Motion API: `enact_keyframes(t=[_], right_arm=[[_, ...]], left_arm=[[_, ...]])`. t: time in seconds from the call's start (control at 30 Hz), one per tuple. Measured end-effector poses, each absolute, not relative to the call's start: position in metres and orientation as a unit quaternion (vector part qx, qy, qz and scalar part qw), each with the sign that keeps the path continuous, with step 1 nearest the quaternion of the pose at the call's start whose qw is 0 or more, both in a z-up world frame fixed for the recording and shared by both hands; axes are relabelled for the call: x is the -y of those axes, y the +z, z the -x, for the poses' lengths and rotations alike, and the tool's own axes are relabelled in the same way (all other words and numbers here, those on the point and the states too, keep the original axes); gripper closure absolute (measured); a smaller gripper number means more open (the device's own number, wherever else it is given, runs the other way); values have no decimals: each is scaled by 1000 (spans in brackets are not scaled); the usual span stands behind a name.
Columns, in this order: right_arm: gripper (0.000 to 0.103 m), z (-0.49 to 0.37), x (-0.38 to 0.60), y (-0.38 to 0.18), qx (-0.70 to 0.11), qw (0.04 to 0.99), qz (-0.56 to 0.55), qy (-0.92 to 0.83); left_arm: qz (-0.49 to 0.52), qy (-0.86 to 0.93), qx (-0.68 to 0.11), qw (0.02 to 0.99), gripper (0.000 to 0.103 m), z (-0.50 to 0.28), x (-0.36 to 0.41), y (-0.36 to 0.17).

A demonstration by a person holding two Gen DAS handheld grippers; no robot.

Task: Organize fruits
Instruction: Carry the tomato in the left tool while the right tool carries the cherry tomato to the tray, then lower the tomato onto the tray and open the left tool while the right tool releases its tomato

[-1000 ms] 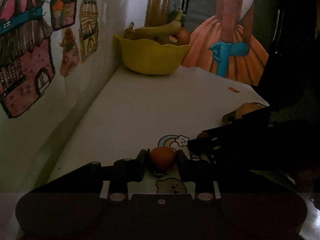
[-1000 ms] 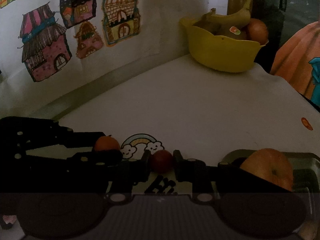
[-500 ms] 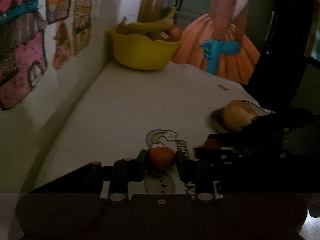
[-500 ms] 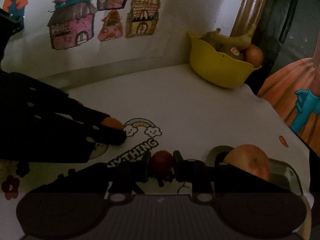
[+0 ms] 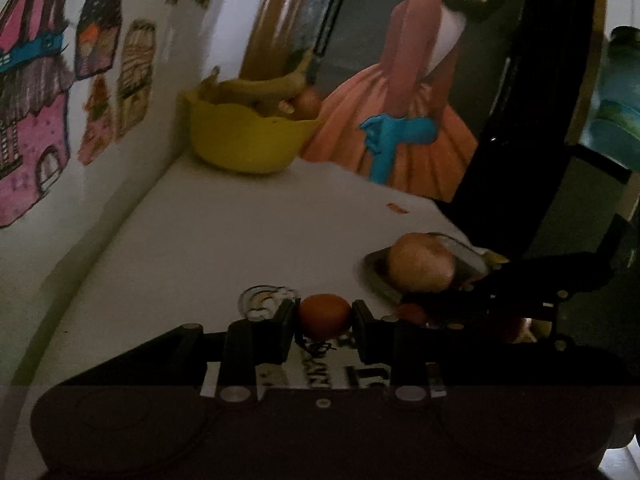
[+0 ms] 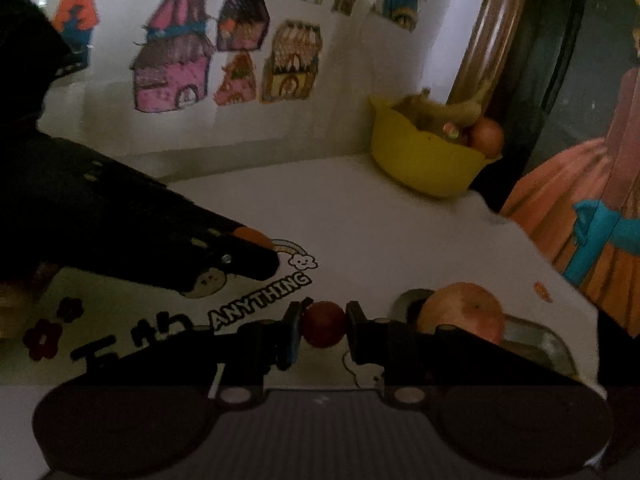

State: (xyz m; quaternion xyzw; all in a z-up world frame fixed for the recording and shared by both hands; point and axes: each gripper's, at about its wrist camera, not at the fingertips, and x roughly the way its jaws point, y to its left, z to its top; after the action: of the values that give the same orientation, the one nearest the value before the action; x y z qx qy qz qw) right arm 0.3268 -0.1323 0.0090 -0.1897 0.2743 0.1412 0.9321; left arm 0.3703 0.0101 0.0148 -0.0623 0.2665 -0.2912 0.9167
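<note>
My left gripper (image 5: 325,316) is shut on a small orange fruit (image 5: 325,314) above the printed table mat. In the right wrist view my right gripper (image 6: 323,324) is shut on a small dark red fruit (image 6: 323,323). The left gripper (image 6: 276,258) also shows at the left of that view, the orange fruit (image 6: 252,236) at its tip. The right gripper's dark frame reaches in from the right of the left wrist view, its red fruit (image 5: 412,313) near the metal tray (image 5: 378,276). A large apple (image 5: 420,262) lies in that tray. A yellow bowl (image 5: 248,144) with bananas and round fruit stands at the far corner.
The white table mat (image 6: 360,232) carries printed cartoons and the word ANYTHING. A wall with coloured house drawings (image 6: 172,68) runs along the left. A picture of an orange dress (image 5: 400,120) stands behind the table. The table's right edge lies just past the tray (image 6: 536,340).
Both views have swung left to right across the table, and the right gripper has moved toward the tray with its red fruit. Each gripper has kept hold of its fruit.
</note>
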Motion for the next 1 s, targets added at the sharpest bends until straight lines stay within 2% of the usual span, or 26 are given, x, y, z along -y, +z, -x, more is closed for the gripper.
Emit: enact_keyframes(t=[0.53, 1.0], right_arm=[[77, -268, 192, 37, -211, 952, 182, 128], [76, -245, 282, 47, -201, 970, 121, 67]], left_arm=[[36, -332, -224, 916, 71, -336, 53, 34], [24, -381, -203, 902, 70, -308, 126, 40]])
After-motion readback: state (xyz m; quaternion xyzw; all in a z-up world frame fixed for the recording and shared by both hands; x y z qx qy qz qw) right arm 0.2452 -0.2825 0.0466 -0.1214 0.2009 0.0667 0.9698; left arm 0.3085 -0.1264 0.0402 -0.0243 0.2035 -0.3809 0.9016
